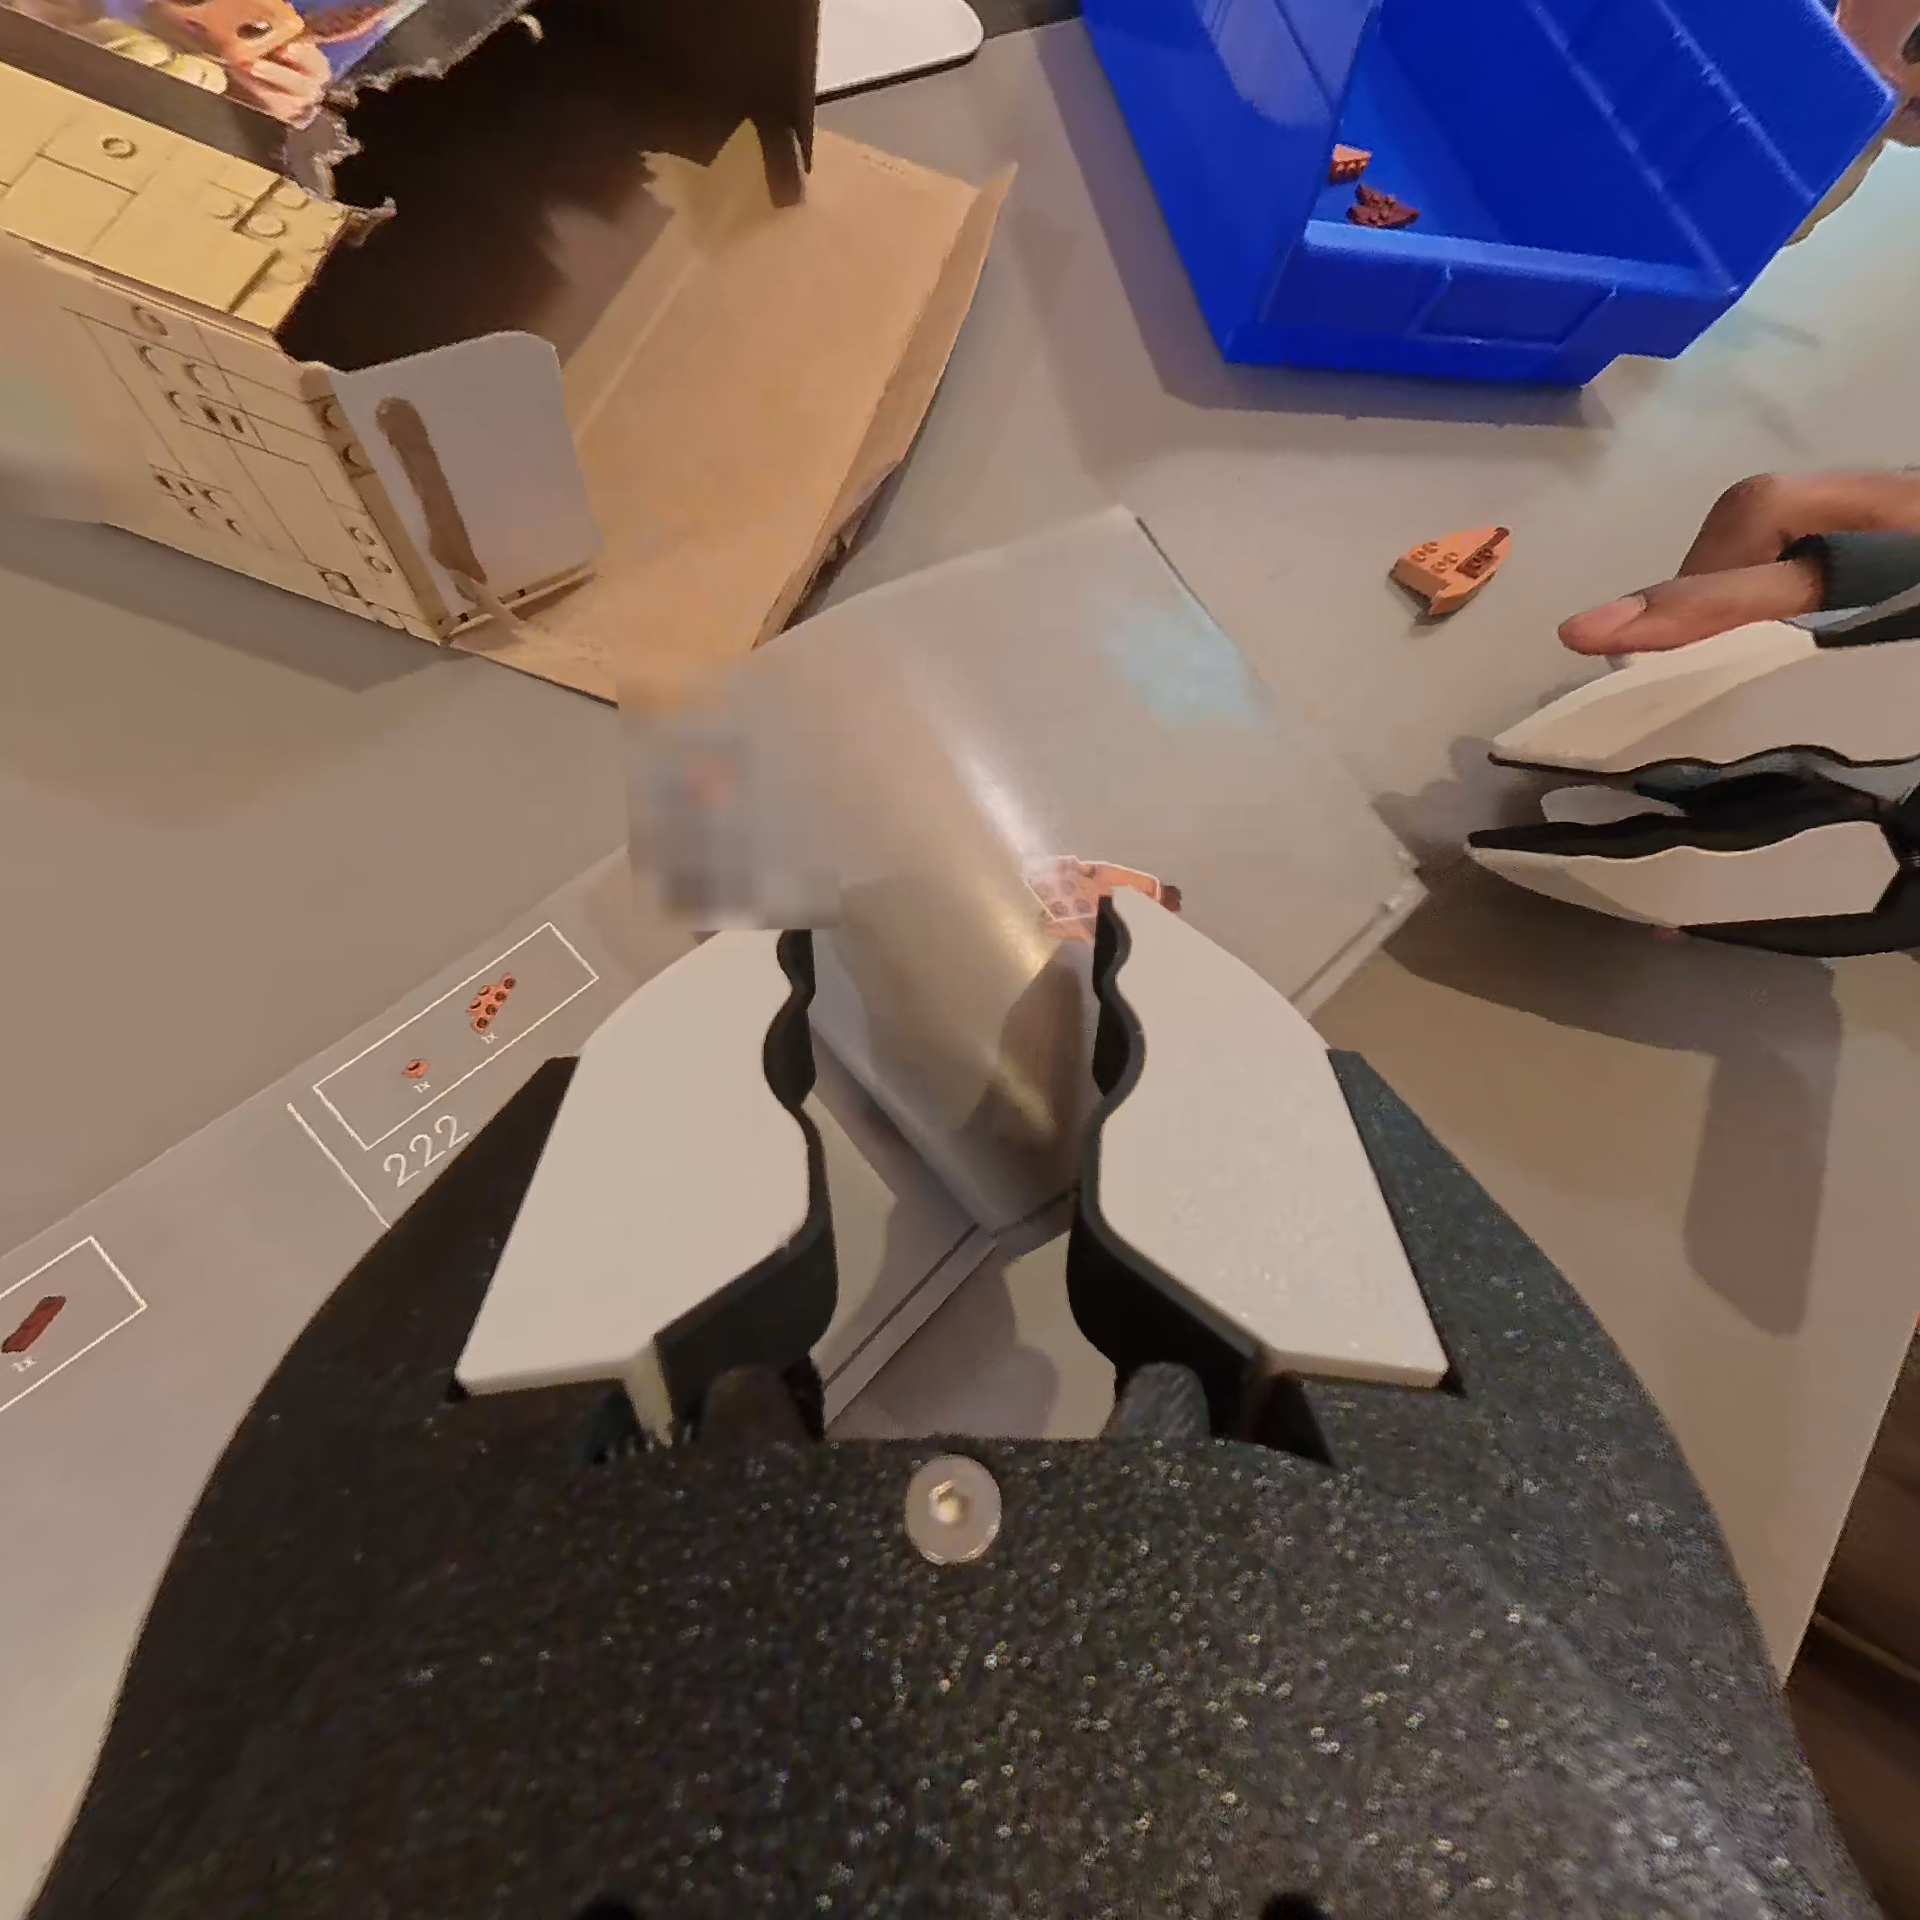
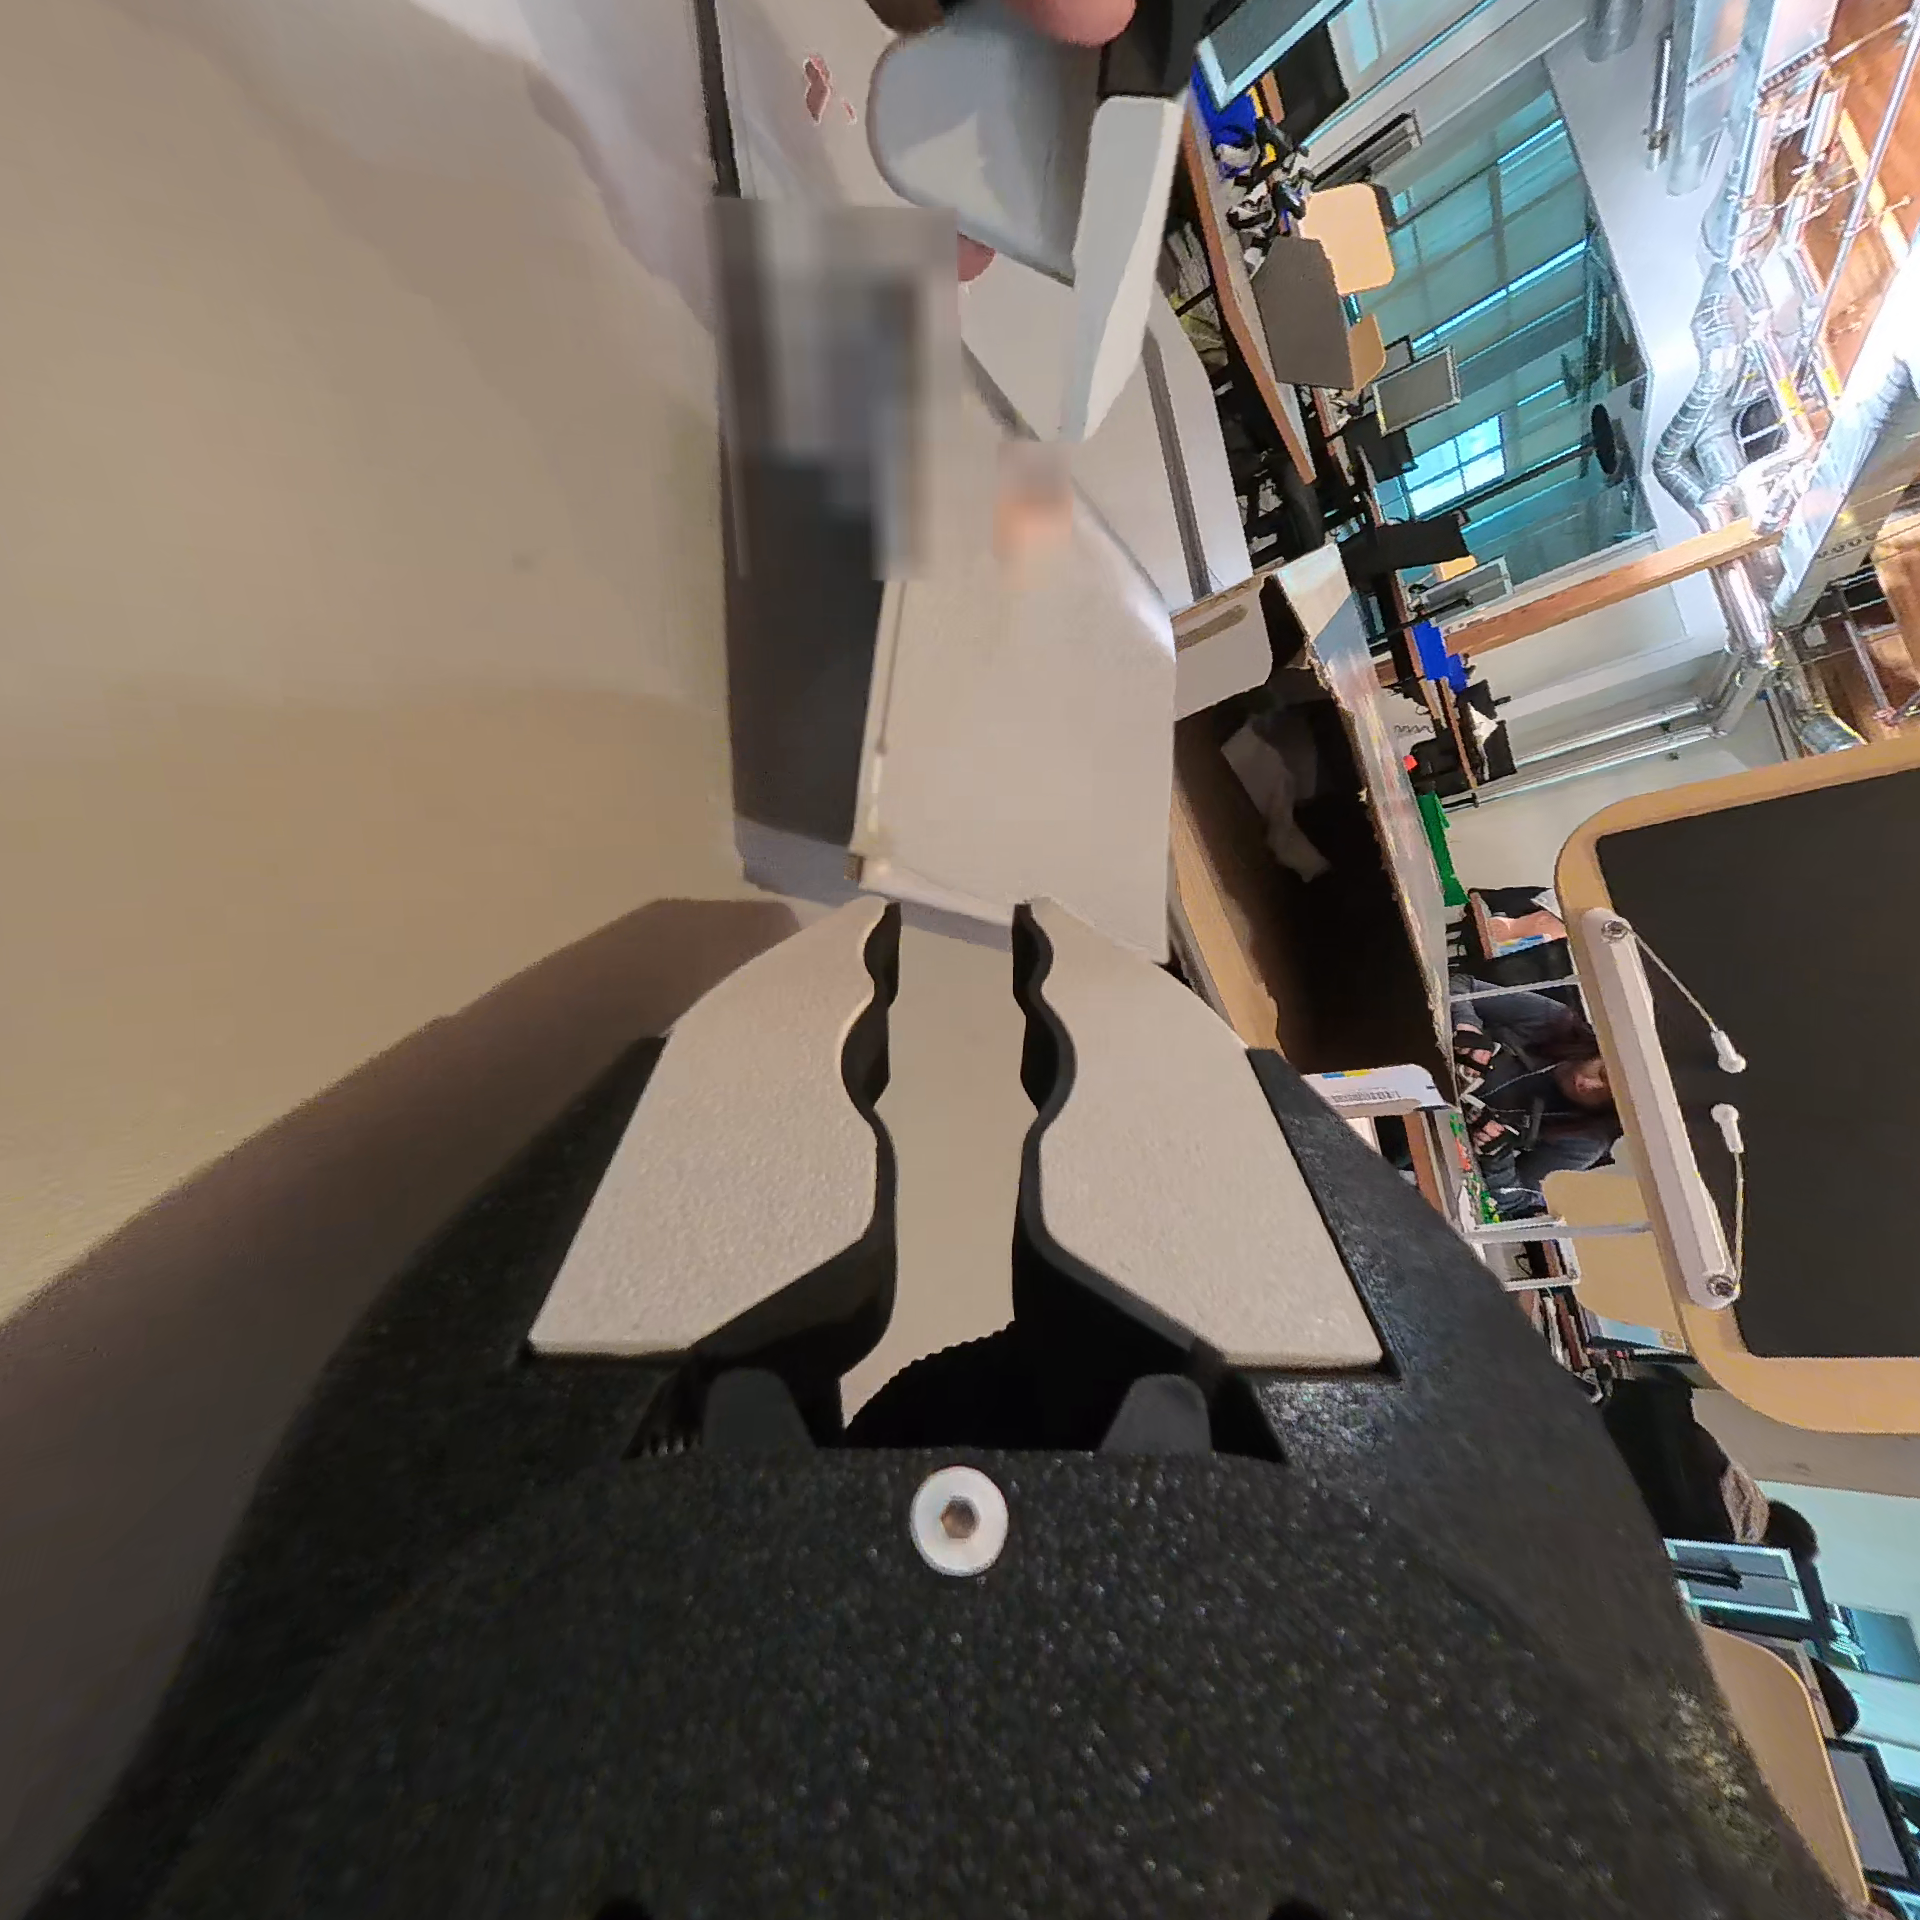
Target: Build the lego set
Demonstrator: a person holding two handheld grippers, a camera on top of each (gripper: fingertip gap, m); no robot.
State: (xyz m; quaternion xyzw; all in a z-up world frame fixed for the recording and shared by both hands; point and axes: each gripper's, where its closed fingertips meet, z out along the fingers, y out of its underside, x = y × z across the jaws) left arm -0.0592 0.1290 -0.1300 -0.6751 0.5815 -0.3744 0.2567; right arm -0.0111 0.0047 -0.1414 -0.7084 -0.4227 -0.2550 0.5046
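Left wrist view: L tongs (image 1: 951, 945) spread, curled glossy page (image 1: 935, 1039) stood between, unpinched. R tongs (image 2: 954, 925) narrowly parted, empty, by booklet (image 1: 1143, 727) corner.

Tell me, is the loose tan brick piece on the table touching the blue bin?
Apart. The left wrist view shows the tan brick piece lying alone on the grey table, bare tabletop separating it from the blue bin.

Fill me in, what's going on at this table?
A person works two handheld grippers over an open grey instruction booklet. The left gripper straddles a glossy curled page, jaws apart, not visibly pinching it. The right gripper sits at the booklet's corner, jaws slightly apart. A tan brick assembly, blue plastic bin and torn cardboard box sit nearby.
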